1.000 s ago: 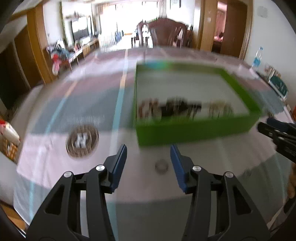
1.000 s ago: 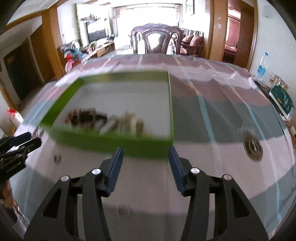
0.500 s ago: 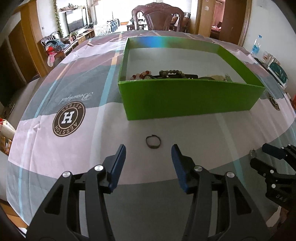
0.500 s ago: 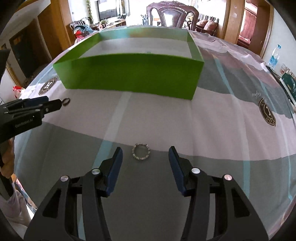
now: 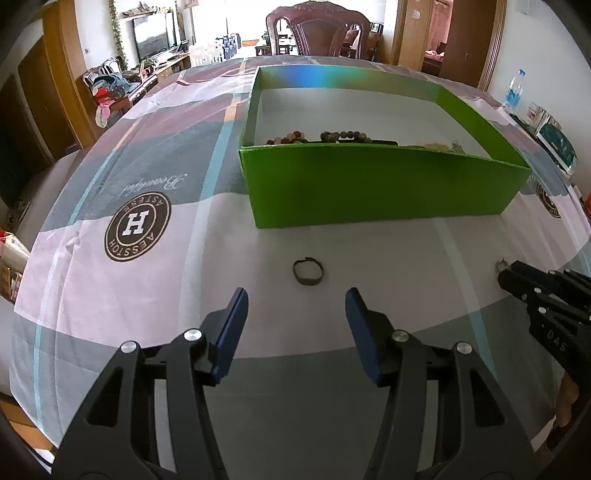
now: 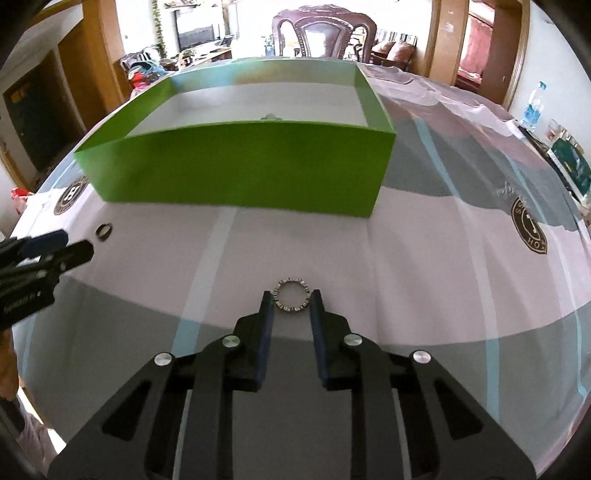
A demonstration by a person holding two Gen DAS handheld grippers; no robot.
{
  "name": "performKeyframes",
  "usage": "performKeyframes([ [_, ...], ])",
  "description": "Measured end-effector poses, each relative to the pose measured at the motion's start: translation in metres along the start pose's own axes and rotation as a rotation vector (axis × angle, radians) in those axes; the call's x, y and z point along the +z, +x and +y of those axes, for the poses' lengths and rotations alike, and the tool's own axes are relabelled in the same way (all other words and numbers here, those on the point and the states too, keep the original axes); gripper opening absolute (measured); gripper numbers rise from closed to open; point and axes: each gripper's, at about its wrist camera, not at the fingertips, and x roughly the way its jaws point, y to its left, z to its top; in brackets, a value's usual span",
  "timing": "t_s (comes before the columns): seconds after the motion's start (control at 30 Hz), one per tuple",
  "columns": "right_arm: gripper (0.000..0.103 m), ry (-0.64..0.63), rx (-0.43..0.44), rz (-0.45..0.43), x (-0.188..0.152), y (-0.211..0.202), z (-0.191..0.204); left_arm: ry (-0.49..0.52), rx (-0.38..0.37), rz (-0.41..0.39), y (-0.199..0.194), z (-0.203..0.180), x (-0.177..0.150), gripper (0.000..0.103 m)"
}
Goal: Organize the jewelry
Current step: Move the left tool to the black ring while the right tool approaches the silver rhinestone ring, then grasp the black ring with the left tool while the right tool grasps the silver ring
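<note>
A dark ring [image 5: 308,271] lies on the tablecloth just ahead of my left gripper [image 5: 295,301]. That gripper's jaws are opening and nothing is between them. In the right wrist view a silver toothed ring [image 6: 291,281] lies between the fingertips of my right gripper [image 6: 291,295]. Its jaws are closing, and the pads stand right beside the ring without clearly pressing it. Behind both rings stands the green box [image 5: 369,188], with bead bracelets [image 5: 332,136] inside. Each gripper also shows in the other's view: the right gripper [image 5: 508,275] and the left gripper [image 6: 75,243].
A patterned tablecloth with a round brown logo [image 5: 137,226] covers the table. A carved wooden chair [image 5: 321,33] stands beyond the far edge. A water bottle [image 5: 514,90] and a dark green pack [image 6: 570,166] sit at the right. The near table edge runs close under both grippers.
Both grippers have sunk toward the tablecloth in front of the green box. The right jaws have narrowed around the silver ring. The left jaws have spread slightly.
</note>
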Motion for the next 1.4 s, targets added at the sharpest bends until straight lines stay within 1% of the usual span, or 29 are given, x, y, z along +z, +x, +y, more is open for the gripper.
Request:
performKeyframes([
  [0.07,0.043,0.006,0.037,0.007,0.0,-0.001,0.0,-0.005,-0.001,0.005,0.002,0.0,0.001,0.056],
  [0.1,0.043,0.002,0.044,0.004,0.0,-0.003,0.001,-0.007,-0.001,0.006,0.004,0.0,0.002,0.056],
  [0.4,0.043,-0.016,0.007,-0.006,-0.001,0.0,0.005,-0.024,0.027,0.024,0.019,-0.006,0.009,0.055],
  [0.53,0.043,-0.018,0.0,-0.014,0.002,0.002,0.007,-0.026,0.033,0.02,0.02,-0.008,0.009,0.055],
  [0.57,0.042,-0.018,-0.001,-0.016,0.003,0.003,0.007,-0.025,0.034,0.018,0.02,-0.009,0.009,0.055],
  [0.63,0.038,-0.017,0.0,-0.021,0.003,0.004,0.007,-0.023,0.032,0.013,0.02,-0.011,0.01,0.052],
  [0.7,0.024,-0.02,0.003,-0.024,0.004,0.004,0.007,-0.021,0.024,0.009,0.02,-0.012,0.009,0.04],
  [0.73,0.022,-0.022,0.007,-0.023,0.004,0.004,0.007,-0.018,0.023,0.007,0.02,-0.013,0.01,0.036],
  [0.77,0.022,-0.024,0.008,-0.023,0.004,0.004,0.007,-0.012,0.02,0.006,0.02,-0.014,0.01,0.03],
  [0.8,0.022,-0.023,0.008,-0.023,0.004,0.004,0.007,-0.006,0.016,0.005,0.02,-0.016,0.01,0.021],
  [0.83,0.021,-0.023,0.008,-0.024,0.004,0.004,0.007,0.004,0.011,0.004,0.019,-0.018,0.01,0.017],
  [1.07,0.021,-0.007,0.013,-0.016,0.007,0.002,0.005,0.015,0.012,0.003,0.013,-0.021,0.008,0.017],
  [1.2,0.021,0.0,0.021,-0.054,0.012,-0.01,0.001,0.02,0.004,-0.018,0.002,-0.023,0.009,0.017],
  [1.33,0.021,-0.002,0.009,-0.039,0.014,-0.008,0.002,0.025,-0.005,-0.027,-0.005,-0.026,0.011,0.017],
  [1.4,0.021,-0.004,0.012,-0.045,0.016,-0.01,0.001,0.032,-0.012,-0.042,-0.013,-0.025,0.012,0.017],
])
